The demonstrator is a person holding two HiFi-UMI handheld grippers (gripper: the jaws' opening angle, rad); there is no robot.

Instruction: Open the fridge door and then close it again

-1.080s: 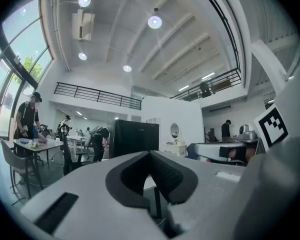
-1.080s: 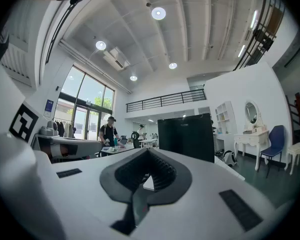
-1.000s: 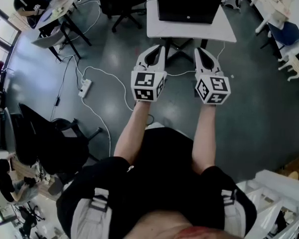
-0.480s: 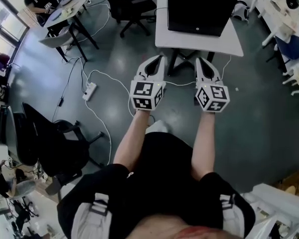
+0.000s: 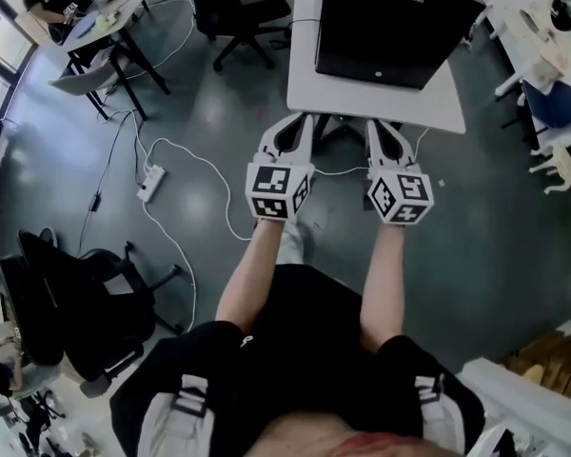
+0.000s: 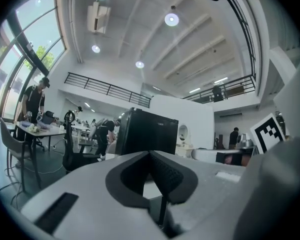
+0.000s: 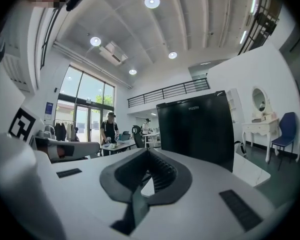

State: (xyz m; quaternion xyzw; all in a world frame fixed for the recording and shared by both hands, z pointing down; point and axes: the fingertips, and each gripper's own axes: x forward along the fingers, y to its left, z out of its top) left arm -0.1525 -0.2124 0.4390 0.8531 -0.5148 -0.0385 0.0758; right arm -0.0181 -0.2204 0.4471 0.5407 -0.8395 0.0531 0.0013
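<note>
Black fridge: upper centre, ahead of both claws
Nearer: right gripper, slightly, by my judgement
Jaws: left gripper and right both together, empty

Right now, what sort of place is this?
Probably an open-plan lab or office hall: white work tables with black wheeled office chairs, a white power strip on the grey floor, and a railed mezzanine overhead.

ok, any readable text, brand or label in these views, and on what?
"FUXIN", as best it reads: top front of the black fridge, right gripper view.
Blue sign beside the glass doors: too small to read.
Marker cubes: square patterns only, no words.
</note>
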